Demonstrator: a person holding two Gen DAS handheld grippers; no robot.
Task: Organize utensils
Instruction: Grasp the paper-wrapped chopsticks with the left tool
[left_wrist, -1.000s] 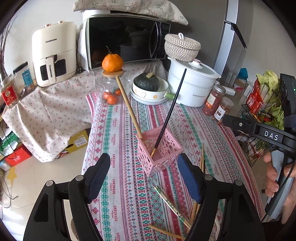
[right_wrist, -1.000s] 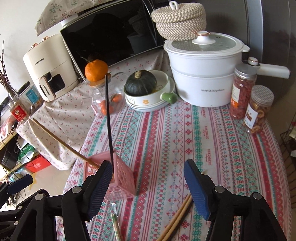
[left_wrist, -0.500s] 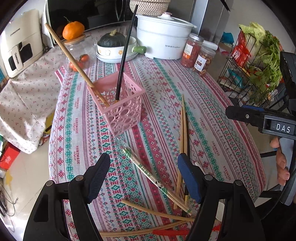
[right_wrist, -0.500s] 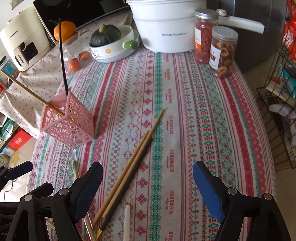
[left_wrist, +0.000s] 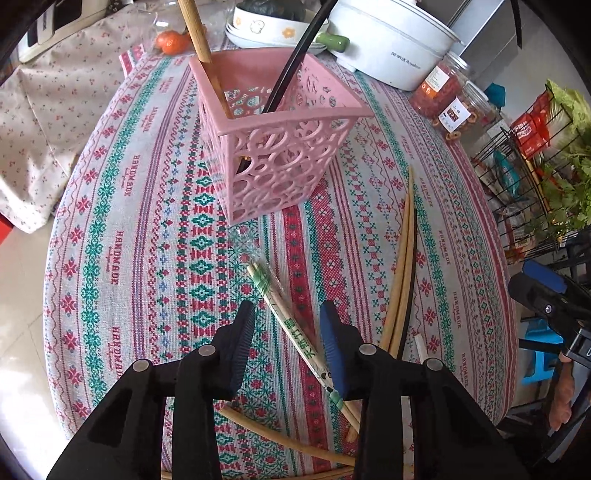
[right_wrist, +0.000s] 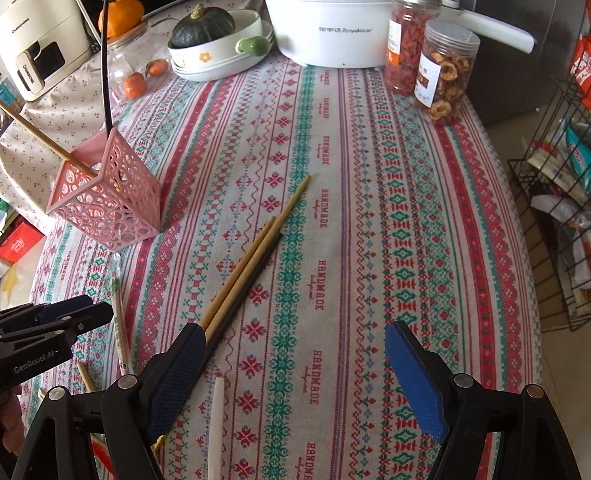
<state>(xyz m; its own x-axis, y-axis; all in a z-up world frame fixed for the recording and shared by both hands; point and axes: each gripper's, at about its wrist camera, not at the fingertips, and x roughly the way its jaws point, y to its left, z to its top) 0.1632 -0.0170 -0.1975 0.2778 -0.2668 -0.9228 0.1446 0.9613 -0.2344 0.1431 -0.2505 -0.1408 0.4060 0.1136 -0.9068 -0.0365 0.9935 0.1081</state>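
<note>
A pink perforated basket (left_wrist: 280, 147) stands on the patterned tablecloth with one wooden chopstick (left_wrist: 199, 44) and one black chopstick (left_wrist: 295, 59) leaning in it. My left gripper (left_wrist: 288, 336) points down at a paper-wrapped chopstick pair (left_wrist: 280, 314). Its jaws are closing, the pair lies between them and the left pad is still apart from it. Two wooden chopsticks and a black one (right_wrist: 251, 266) lie together mid-table. My right gripper (right_wrist: 299, 369) hangs wide open, its left fingertip over their near ends. A white chopstick (right_wrist: 216, 424) lies between its fingers, untouched.
More wooden chopsticks (left_wrist: 280, 435) lie at the table's near edge. At the back stand a white pot (right_wrist: 328, 33), two food jars (right_wrist: 443, 74), a bowl with a squash (right_wrist: 214, 37) and a glass jar of oranges (right_wrist: 136, 74). A wire rack (right_wrist: 554, 221) stands beside the table on the right.
Both grippers have come down and tilted toward the tablecloth. The left jaws have narrowed around the wrapped chopsticks. The right jaws stand wider than a second ago.
</note>
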